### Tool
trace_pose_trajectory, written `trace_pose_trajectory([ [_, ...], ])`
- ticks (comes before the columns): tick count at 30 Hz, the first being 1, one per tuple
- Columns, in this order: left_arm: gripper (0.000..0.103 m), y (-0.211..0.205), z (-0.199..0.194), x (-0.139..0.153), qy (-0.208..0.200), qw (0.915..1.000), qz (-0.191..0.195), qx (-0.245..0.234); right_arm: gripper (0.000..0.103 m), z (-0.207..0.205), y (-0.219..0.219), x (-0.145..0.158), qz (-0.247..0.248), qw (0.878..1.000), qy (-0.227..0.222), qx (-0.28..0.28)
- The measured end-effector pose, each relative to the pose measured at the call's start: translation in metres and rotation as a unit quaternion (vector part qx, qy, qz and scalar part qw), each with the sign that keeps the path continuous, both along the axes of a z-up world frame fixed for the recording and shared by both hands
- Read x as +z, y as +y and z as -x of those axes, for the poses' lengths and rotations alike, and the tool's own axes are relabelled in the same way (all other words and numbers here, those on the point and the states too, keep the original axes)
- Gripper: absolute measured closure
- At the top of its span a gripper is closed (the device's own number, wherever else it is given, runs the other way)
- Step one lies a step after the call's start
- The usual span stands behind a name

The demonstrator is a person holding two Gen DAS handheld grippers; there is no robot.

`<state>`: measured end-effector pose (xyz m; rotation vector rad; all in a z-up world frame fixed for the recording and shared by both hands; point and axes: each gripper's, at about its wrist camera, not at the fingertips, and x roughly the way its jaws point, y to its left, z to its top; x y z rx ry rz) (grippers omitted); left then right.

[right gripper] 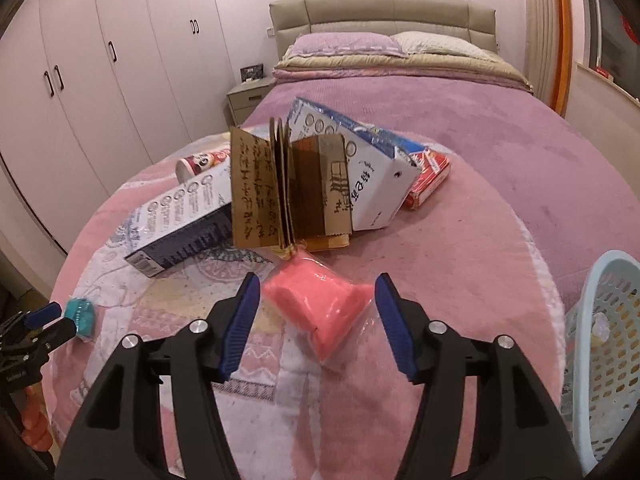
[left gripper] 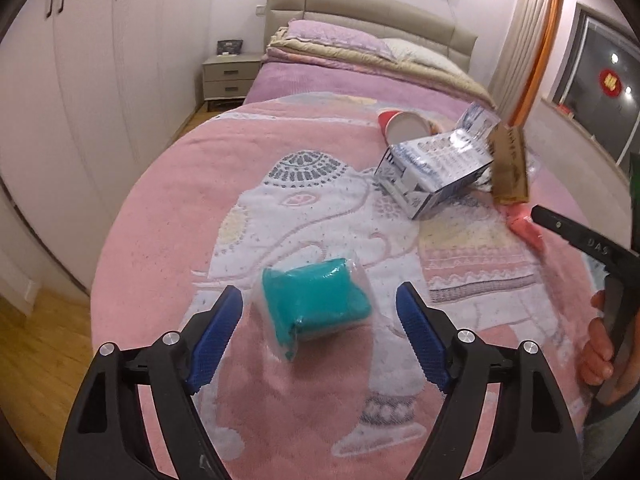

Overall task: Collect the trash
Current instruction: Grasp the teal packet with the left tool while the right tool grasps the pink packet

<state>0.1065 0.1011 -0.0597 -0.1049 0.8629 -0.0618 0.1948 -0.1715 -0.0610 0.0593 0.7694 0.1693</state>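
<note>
Trash packets, teal [left gripper: 316,304] and pink [right gripper: 320,304], lie between wide-spread hand-held grippers; basket [right gripper: 600,280] holds scraps.

I see a teal packet [left gripper: 316,300], a pink packet [right gripper: 320,304], my blue pads [right gripper: 242,320], a pink elephant-patterned blanket [left gripper: 208,168] and a pale blue basket [right gripper: 608,344].

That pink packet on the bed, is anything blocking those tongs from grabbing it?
Nothing visible. The right tongs are open with the pink packet lying directly between their blue pads, on the blanket. The folded cardboard stands just behind the packet, not in front of it.
</note>
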Motion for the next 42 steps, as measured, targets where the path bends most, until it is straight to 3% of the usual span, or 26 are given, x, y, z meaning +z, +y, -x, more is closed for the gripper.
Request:
trace_pose_trajectory([
  [1,0.029,-0.002,-0.003,-0.003,0.003,0.9999,-0.009,0.004,0.046,-0.003,0.000,-0.002,0.000,1.000,0.006,0.002],
  [3,0.043,-0.004,-0.006,-0.009,0.010,0.9997,-0.021,0.007,0.043,-0.007,0.002,-0.005,0.002,1.000,0.017,0.010],
  [5,0.045,-0.006,-0.007,-0.011,0.009,0.9995,-0.028,0.010,0.037,-0.010,0.005,-0.007,0.005,1.000,0.023,0.015],
  [8,0.047,-0.008,-0.004,-0.009,0.000,0.9992,-0.038,0.011,0.037,-0.014,0.008,-0.010,0.008,0.999,0.033,0.023],
  [18,0.048,-0.023,0.007,0.007,-0.031,0.9988,-0.035,-0.017,0.038,0.015,0.031,-0.012,0.003,0.995,0.053,0.089],
  [21,0.048,-0.025,0.007,0.008,-0.030,0.9991,-0.019,-0.024,0.038,0.025,0.030,-0.008,0.006,0.996,0.039,0.075],
  [24,0.048,-0.031,0.007,0.009,-0.030,0.9989,-0.021,-0.028,0.038,0.019,0.027,0.000,0.030,0.998,0.014,0.044],
  [29,0.048,-0.042,0.011,0.013,-0.035,0.9983,-0.022,-0.042,0.038,-0.017,0.034,-0.004,0.060,0.996,0.032,0.049],
  [34,0.048,-0.054,0.012,0.017,-0.038,0.9974,-0.027,-0.055,0.038,-0.024,0.044,-0.009,0.082,0.995,0.034,0.045],
  [36,0.048,-0.059,0.013,0.020,-0.040,0.9971,-0.027,-0.060,0.047,-0.022,0.049,-0.013,0.082,0.994,0.040,0.053],
  [37,0.048,-0.061,0.014,0.021,-0.042,0.9968,-0.028,-0.062,0.061,-0.020,0.049,-0.014,0.083,0.994,0.044,0.061],
  [38,0.048,-0.063,0.015,0.023,-0.045,0.9964,-0.029,-0.066,0.069,-0.018,0.050,-0.015,0.087,0.993,0.046,0.065],
  [42,0.048,-0.073,0.018,0.029,-0.052,0.9953,-0.030,-0.075,0.083,-0.004,0.047,-0.015,0.074,0.994,0.047,0.071],
])
